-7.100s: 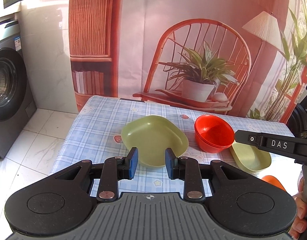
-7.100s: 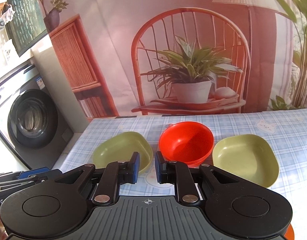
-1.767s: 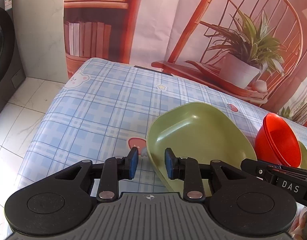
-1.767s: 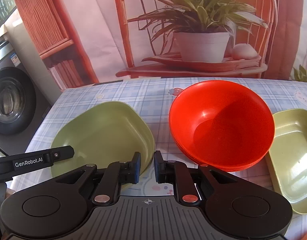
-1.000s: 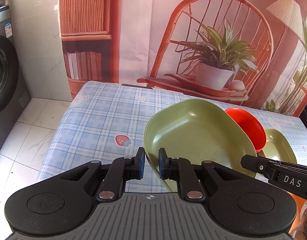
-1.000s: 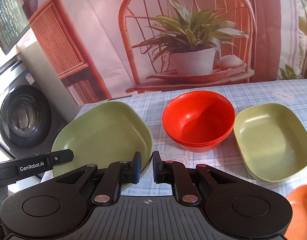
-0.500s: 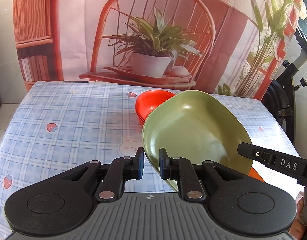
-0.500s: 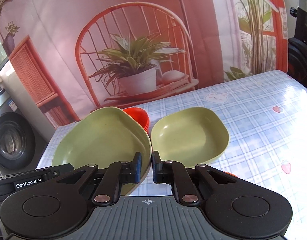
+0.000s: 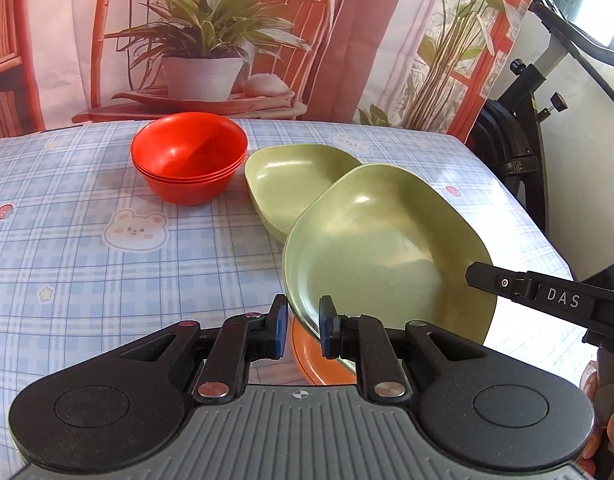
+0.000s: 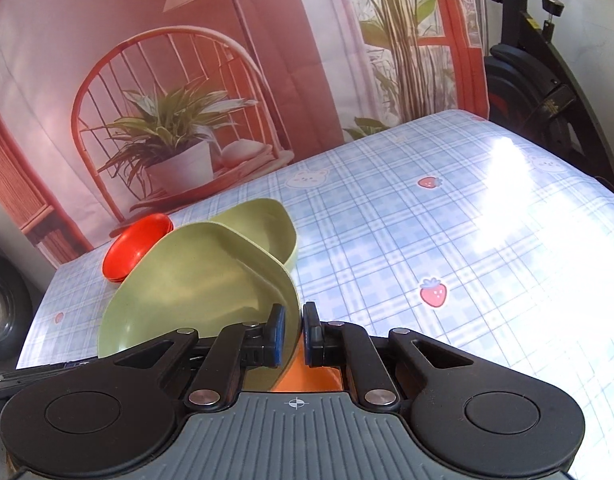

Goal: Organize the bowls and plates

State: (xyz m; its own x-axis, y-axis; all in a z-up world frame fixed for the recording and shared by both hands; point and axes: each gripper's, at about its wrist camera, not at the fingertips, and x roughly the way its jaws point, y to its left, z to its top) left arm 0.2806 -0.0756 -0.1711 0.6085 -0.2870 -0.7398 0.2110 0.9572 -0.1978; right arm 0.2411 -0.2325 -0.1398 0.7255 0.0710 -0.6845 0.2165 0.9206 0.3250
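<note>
green plate (image 9: 387, 240) tilted, glossy, rounded-square, rim pinched by left gripper (image 9: 303, 326) and right gripper (image 10: 291, 334), above second green plate (image 9: 291, 178).

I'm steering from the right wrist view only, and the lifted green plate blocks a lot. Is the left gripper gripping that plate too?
Observer: Yes. The left gripper is shut on the near rim of the held green plate.
Operator: How many red bowls are behind it?
Observer: The red bowls are a nested stack of three, standing upright.
Operator: Is anything in the other green plate?
Observer: No. The second green plate lies flat and empty, just behind the held one.
</note>
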